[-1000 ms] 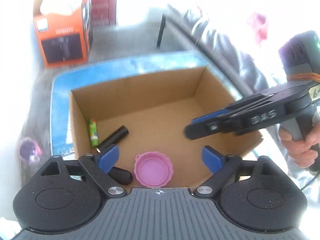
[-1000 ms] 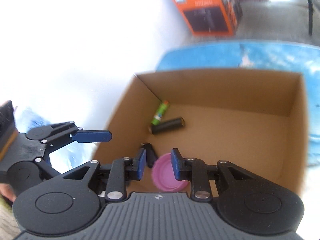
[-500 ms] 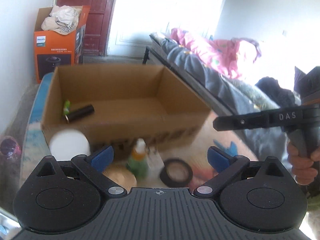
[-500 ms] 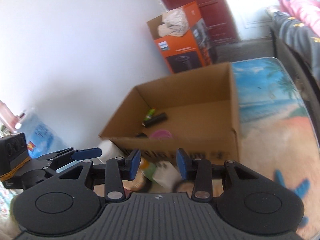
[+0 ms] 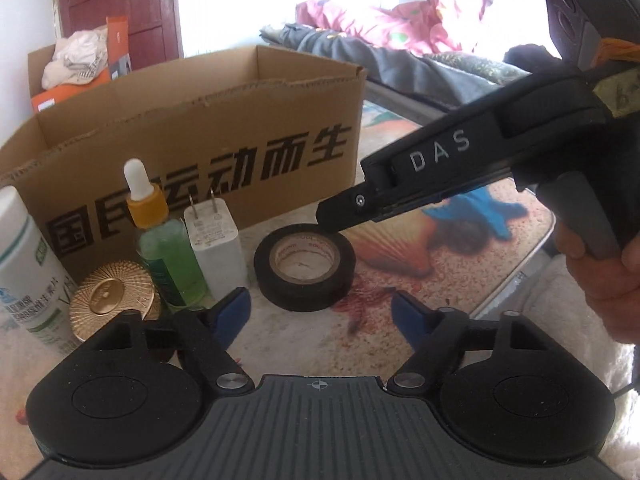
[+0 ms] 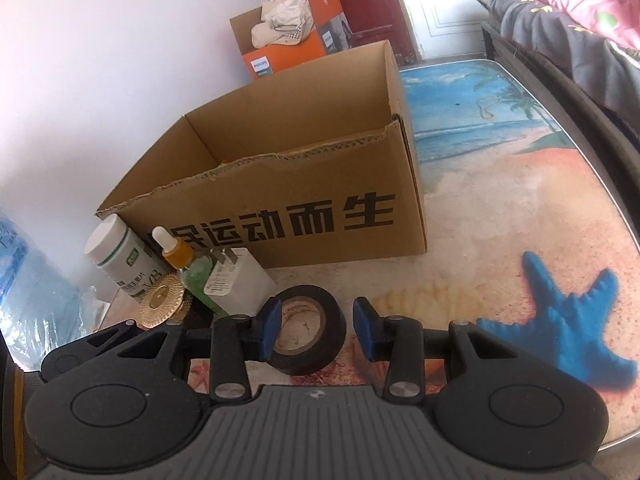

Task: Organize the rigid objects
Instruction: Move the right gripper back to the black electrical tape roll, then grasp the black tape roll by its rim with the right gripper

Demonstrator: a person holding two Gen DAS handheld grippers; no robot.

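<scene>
**Tape roll next, four more items still out**

Cardboard box [image 6: 280, 168] holds little that shows. Right hand-held gripper [image 6: 316, 330] is open, straddling the tape roll [image 6: 308, 330], not yet clamped. Left hand-held gripper [image 5: 320, 316] is open and has just been closing on nothing, with the roll just ahead. To its left on the desk [image 6: 500, 220]: charger [image 5: 214, 252], dropper bottle [image 5: 168, 256], gold lid [image 5: 112, 300], white bottle [image 5: 28, 272].

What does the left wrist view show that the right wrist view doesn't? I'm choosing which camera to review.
Only the left wrist view: the right gripper from the side over the tape, and the hand holding it. Only the right wrist view: the blue starfish print and inside the cardboard box. Both: black tape roll, white charger, green dropper bottle, gold disc, white bottle.
</scene>
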